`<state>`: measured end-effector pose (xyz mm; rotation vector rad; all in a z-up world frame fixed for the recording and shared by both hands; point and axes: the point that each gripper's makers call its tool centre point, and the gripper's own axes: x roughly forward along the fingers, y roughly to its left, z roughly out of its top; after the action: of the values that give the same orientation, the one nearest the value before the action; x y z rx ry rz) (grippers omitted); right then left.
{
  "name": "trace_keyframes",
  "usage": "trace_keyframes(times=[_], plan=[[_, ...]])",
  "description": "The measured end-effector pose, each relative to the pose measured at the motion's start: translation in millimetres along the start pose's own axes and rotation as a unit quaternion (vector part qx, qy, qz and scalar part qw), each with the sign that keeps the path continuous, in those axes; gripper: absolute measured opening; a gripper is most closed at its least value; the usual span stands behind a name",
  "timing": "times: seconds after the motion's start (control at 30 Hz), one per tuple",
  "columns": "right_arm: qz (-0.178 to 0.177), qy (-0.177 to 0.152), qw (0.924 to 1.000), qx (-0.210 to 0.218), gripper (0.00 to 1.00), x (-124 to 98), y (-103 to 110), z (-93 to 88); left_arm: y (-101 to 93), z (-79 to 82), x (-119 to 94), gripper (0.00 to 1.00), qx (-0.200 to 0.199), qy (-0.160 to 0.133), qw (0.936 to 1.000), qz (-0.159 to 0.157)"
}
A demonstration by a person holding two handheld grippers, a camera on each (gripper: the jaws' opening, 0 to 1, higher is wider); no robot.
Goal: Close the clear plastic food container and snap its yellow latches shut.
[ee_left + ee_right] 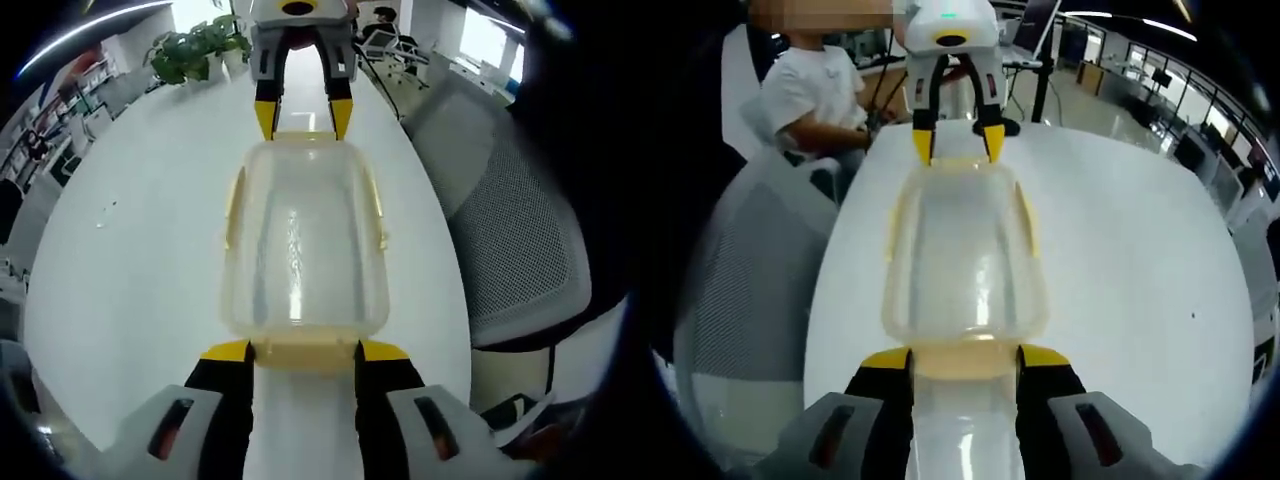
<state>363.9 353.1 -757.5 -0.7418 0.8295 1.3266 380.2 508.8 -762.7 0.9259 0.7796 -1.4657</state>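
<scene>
We see the left gripper and right gripper, jaws apart, each touching an end of the clear rectangular plastic container.

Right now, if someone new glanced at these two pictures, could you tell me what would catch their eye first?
The clear plastic food container with yellow latches along its sides sits mid-frame on the white table, lid on. The left gripper and the right gripper meet it from opposite ends, their yellow-tipped jaws at its short edges. Beside the table stands a grey mesh chair, and a person in a white shirt sits beyond it.
</scene>
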Motion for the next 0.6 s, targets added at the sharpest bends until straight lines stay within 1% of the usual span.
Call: trace_keyframes(times=[0.6], plan=[[0.002,0.007,1.0,0.001,0.38,-12,1,-17.8,-1.7,19.4,9,0.38,-0.002,-0.007,1.0,-0.004]])
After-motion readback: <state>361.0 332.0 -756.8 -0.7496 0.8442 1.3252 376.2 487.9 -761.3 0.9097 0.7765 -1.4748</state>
